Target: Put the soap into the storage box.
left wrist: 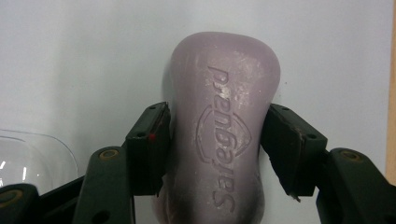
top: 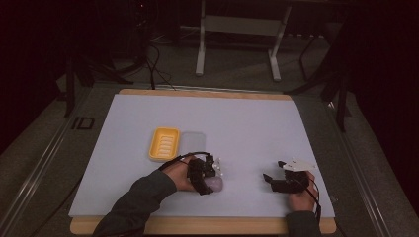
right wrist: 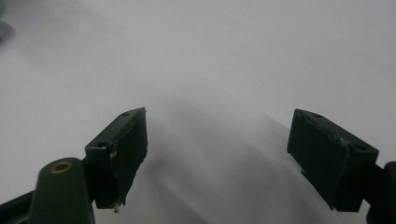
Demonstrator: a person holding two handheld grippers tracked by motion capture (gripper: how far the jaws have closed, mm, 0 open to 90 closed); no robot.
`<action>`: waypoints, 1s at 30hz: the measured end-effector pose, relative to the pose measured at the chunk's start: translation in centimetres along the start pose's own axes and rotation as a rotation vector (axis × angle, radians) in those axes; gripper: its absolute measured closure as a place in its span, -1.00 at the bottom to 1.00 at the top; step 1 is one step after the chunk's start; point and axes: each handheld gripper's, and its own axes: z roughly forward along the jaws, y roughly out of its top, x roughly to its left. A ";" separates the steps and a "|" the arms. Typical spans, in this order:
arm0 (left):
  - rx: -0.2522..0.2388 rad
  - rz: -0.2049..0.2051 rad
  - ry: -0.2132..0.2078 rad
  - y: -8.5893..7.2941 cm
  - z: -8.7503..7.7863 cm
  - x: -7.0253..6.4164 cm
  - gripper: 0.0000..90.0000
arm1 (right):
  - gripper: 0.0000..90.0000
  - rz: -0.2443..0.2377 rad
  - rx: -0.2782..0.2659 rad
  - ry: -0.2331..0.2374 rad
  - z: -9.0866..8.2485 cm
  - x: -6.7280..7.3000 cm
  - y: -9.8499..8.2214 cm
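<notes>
Lilac soap bar (left wrist: 219, 126) sits clamped between the left gripper (top: 210, 178) pads, near the table's (top: 247, 123) near-left edge on white sheet. Right gripper (right wrist: 224, 154) gapes, holding nothing. Yellow dish (top: 164, 143) lies farther left; dim room.

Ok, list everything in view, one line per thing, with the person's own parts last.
soap: one, pale purple bar stamped Safeguard, near the front edge left of centre, between the left gripper's jaws
tray: one, yellow, ribbed inside, left of centre on the sheet
lid: one, clear, flat on the sheet just right of the tray
sheet: one, white, covering the table
table: one, wooden, edges showing round the sheet
left gripper: one, black, shut on the soap
right gripper: one, black, open over bare sheet, front right
hands: two, dark sleeves, coming in from the bottom edge
</notes>
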 end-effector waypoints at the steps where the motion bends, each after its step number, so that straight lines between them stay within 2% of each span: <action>1: 0.004 0.002 0.000 0.1 0.0 0.0 -0.04 | -0.56 0.000 0.000 0.000 0.0 0.0 0.0; 19: 0.073 0.035 0.004 0.8 0.2 -0.1 0.02 | -0.56 -0.001 0.000 0.000 0.0 0.0 0.0; 30: 0.106 0.033 -0.002 1.2 0.2 0.0 0.10 | -0.56 0.000 0.000 0.000 0.0 0.0 0.0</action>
